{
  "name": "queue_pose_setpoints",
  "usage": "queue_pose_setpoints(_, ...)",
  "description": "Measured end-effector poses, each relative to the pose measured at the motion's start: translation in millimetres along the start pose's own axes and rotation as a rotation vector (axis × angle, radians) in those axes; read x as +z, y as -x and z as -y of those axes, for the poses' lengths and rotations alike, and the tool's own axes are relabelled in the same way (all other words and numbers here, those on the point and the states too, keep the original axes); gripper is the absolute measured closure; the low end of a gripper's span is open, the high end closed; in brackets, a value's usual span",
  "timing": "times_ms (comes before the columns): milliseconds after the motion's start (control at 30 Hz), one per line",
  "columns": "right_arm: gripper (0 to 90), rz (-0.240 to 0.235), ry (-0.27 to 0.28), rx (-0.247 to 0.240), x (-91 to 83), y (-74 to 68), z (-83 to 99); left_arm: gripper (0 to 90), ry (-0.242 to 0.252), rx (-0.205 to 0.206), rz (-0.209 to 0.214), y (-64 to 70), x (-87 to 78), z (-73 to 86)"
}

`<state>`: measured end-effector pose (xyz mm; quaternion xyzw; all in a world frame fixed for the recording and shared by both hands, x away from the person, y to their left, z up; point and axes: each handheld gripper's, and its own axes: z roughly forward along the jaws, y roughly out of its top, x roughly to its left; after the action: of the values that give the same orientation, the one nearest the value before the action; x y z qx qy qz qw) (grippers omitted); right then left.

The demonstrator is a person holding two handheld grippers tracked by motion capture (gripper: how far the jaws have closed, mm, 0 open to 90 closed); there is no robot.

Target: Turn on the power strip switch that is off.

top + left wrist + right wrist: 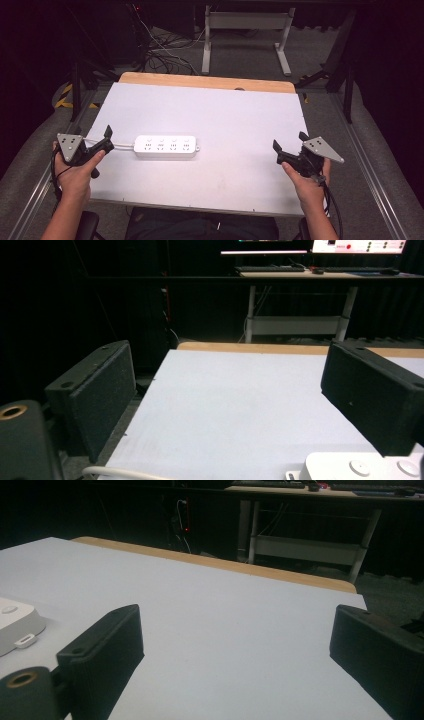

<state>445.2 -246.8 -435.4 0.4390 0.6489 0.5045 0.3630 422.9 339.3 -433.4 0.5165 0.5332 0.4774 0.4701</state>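
A white power strip (pixel 165 146) with a row of sockets lies on the white table top (pixel 225 110), left of centre. Its white cord (pixel 122 145) runs left toward my left gripper (pixel 102 150). That gripper is held at the table's left edge, open and empty. In the left gripper view the gripper (pixel 230 400) has its jaws wide apart, with the power strip (pixel 360 467) low on the right and the cord (pixel 125 472) at the bottom. My right gripper (pixel 289 141) hovers open over the table's right side. In the right gripper view the gripper (pixel 240 650) holds nothing, and the power strip's end (pixel 15 622) sits far left.
The table's far edge is a bare wooden strip (pixel 200 80). Beyond it stand a white desk frame (pixel 245 35) and tangled floor cables (pixel 165 50). Metal rails (pixel 370 170) run along both sides of the table.
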Motion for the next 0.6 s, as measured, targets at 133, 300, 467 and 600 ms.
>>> queue_pose_setpoints(133, 7.6, 0.002, -0.009, -0.001, 1.9, -0.2, 0.7, 11.7, 0.011, -0.008, -0.018, -1.3, -1.0, -1.4)
queue_pose_setpoints(300, 7.6, -0.001, -0.01, -0.005, 2.6, -0.6, 0.9, 33.1, 0.002, -0.013, 0.01, -2.9, -3.8, -3.7)
queue_pose_setpoints(467, 8.0, 0.002, -0.011, -0.012, 1.3, -1.0, 0.7, 69.3, -0.035, -0.047, 0.111, -9.3, -7.7, -8.9)
queue_pose_setpoints(600, 8.9, -0.003, -0.01, -0.014, 1.1, -1.4, 0.6, 83.7, -0.071, -0.065, 0.166, -14.2, -8.5, -11.1)
